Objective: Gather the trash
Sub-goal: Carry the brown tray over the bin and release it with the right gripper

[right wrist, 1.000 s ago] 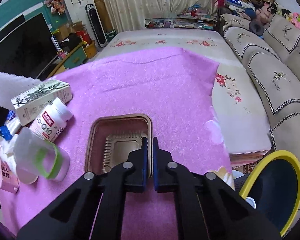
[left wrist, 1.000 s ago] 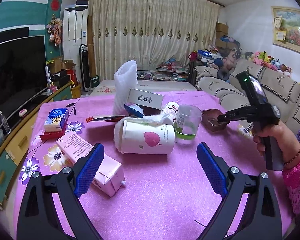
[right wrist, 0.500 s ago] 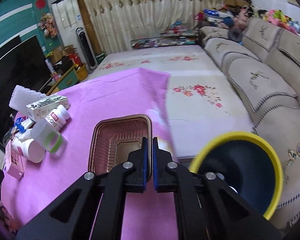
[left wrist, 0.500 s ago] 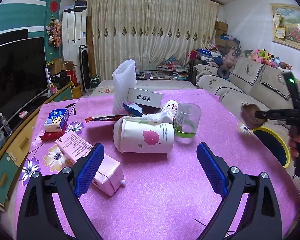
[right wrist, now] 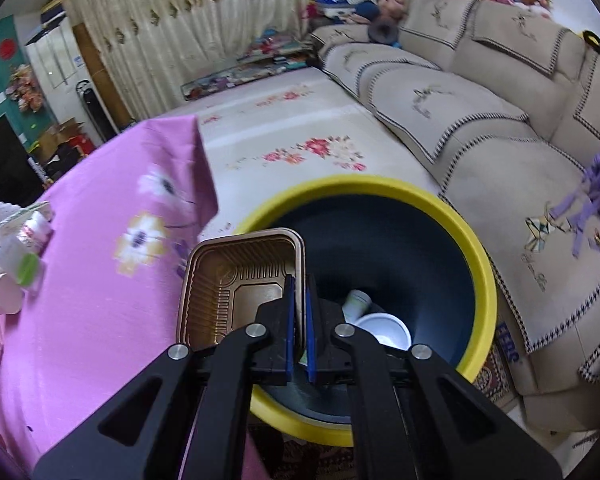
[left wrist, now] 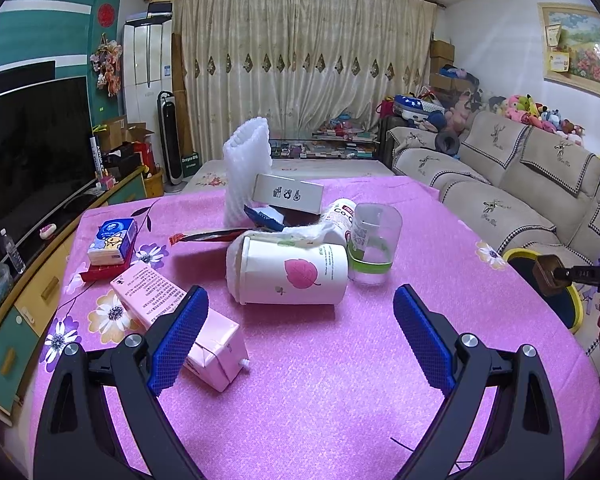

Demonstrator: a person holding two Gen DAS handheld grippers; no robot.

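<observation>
My right gripper (right wrist: 299,304) is shut on the rim of a brown plastic tray (right wrist: 236,280) and holds it in the air beside the table edge, at the rim of a yellow-rimmed dark trash bin (right wrist: 476,264). The bin holds white cups (right wrist: 384,330). My left gripper (left wrist: 300,332) is open and empty above the pink tablecloth (left wrist: 320,380). Ahead of it lie a white paper cup with a pink leaf (left wrist: 292,272), a clear plastic cup (left wrist: 374,250) and a pink carton (left wrist: 180,316). The left wrist view shows the tray (left wrist: 546,276) and bin (left wrist: 540,264) at far right.
Further trash sits behind the cups: a white box (left wrist: 288,194), a supplement bottle (left wrist: 340,216), white foam wrap (left wrist: 248,172) and a blue tissue pack (left wrist: 112,240). A beige sofa (right wrist: 480,120) stands right of the bin. A TV (left wrist: 28,152) is at left.
My right gripper has lifted the brown tray off the table and carried it right, off the edge, to the bin's rim. The left gripper has not moved.
</observation>
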